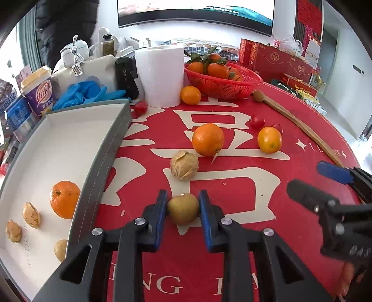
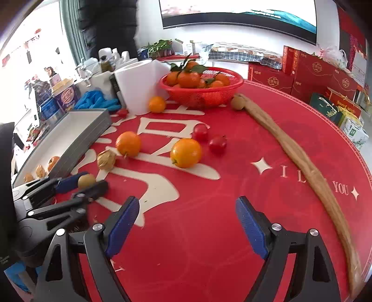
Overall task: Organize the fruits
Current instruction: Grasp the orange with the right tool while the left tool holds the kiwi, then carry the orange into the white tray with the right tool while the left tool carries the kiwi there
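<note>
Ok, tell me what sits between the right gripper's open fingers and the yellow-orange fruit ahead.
Nothing: the right wrist view shows only bare red tablecloth between right gripper and fruit.

The tray runs off the left edge, and its wall half hides one brown fruit; the television is cut by the top edge; the wooden stick blurs toward its near end

On the red tablecloth I read "I L… YOU" in pale capitals, the middle hidden by a wooden stick. A large pale Chinese character fills its centre. The purple cup carries Chinese lettering I cannot make out.
</note>
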